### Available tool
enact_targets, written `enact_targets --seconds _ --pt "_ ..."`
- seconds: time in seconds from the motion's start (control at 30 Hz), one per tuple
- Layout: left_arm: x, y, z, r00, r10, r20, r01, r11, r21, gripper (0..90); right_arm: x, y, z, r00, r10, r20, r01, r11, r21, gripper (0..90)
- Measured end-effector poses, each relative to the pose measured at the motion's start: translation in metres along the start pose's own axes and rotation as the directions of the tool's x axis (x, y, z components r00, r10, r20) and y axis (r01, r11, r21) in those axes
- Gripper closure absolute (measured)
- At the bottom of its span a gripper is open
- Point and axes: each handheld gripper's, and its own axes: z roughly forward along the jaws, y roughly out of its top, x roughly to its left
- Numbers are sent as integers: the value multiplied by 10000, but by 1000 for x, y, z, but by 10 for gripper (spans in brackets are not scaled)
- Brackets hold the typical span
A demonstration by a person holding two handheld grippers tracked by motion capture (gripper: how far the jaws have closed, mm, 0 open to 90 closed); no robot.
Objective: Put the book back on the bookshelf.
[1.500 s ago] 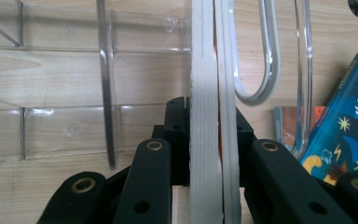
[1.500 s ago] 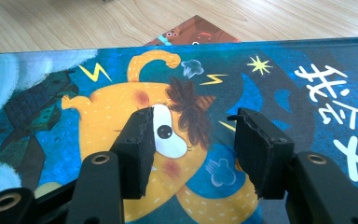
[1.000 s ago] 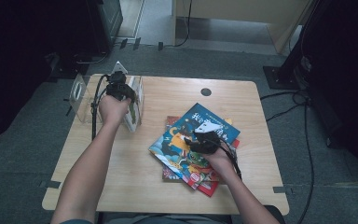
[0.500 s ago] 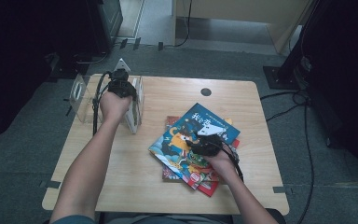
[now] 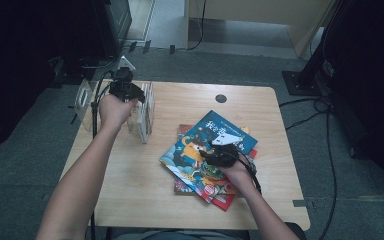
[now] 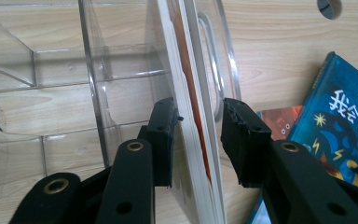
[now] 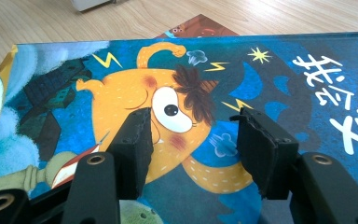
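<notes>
A thin white-edged book (image 6: 191, 93) stands upright in a clear acrylic rack (image 6: 98, 70) at the table's far left. My left gripper (image 6: 198, 112) straddles its top edge. Its jaws have just been opening, so the book stands between them with a gap at the right pad, and the gripper is open. From above, the left gripper (image 5: 130, 92) sits over the rack (image 5: 87, 97) and the book (image 5: 142, 117). My right gripper (image 7: 191, 121) is open just over a blue picture book (image 7: 261, 84) with nothing between its jaws. That blue book (image 5: 205, 145) tops a fanned pile under the right gripper (image 5: 216, 152).
A red book (image 5: 220, 197) sticks out at the bottom of the pile. The wooden table (image 5: 145, 200) has a round cable hole (image 5: 221, 98) near its far edge. Cables and dark equipment lie on the floor around the table.
The left hand has lifted a little above the rack and its jaws have spread off the standing book. The right hand has stayed on the blue book.
</notes>
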Motion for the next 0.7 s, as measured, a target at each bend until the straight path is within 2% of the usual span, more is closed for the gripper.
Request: enact_targets --seconds 0.2,0.23,0.27,0.3,0.43,0.7 --pt "-3 -15 -14 9979 445 474 -436 9988 -202 621 0 0 0 10000 26 -30 -26 10000 3 453" --pt "-3 -21 -16 9956 520 782 -500 9984 -267 602 -1 0 1 10000 4 -82 -4 10000 1 443" --pt "-3 -21 -16 9956 520 782 -500 9984 -267 589 -1 0 1 10000 4 -82 -4 10000 1 443" --pt "-3 -24 -16 9936 548 988 -524 9983 -273 589 -1 0 1 9999 -12 -139 13 10000 10 441" --pt "-4 -40 -17 9878 782 1346 -753 9968 -267 564 -1 1 1 9997 -138 -215 138 9999 22 441" --pt "-8 -71 -14 9754 1340 1749 -1295 9909 -365 530 -1 4 0 9991 -31 -417 40 9998 201 454"
